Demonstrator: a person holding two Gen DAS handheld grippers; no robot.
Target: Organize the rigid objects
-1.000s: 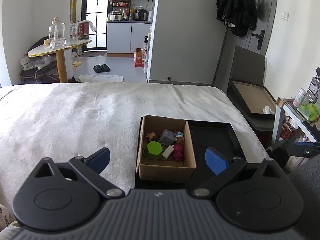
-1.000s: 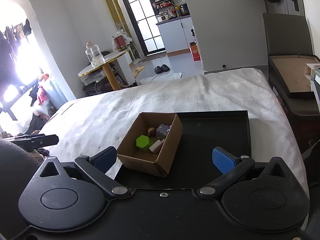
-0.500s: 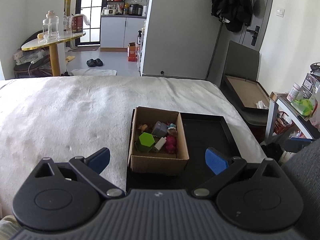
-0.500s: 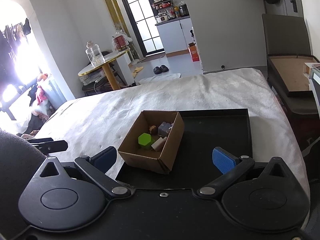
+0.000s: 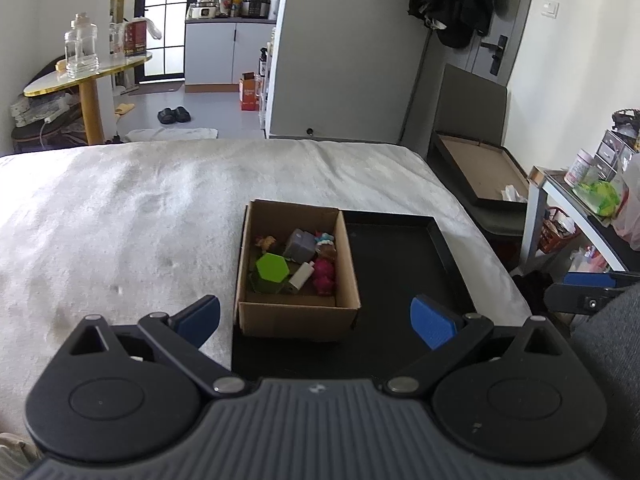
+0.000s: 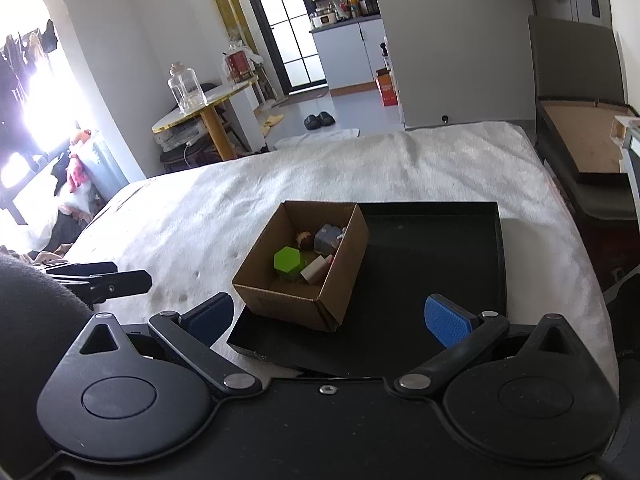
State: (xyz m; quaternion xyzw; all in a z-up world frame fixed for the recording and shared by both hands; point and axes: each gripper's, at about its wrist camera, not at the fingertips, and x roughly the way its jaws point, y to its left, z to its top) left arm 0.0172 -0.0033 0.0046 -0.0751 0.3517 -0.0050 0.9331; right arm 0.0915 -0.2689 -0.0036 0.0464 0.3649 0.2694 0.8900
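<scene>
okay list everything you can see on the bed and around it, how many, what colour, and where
cardboard box: one, brown, open, standing in the left part of the black tray
black tray: one, on the white bed cover; its right part is bare
green hexagonal block: one, near side of the box
grey block: one, far side of the box
white bottle-shaped piece: one, lying beside the green block
pink figure: one, against the box's right wall
small brown figure: one, far left corner of the box
glass jar: one, clear, on the round gold-edged table
slippers: one dark pair, on the floor
left tongs: blue pads, open, empty
right tongs: blue pads, open, empty
</scene>
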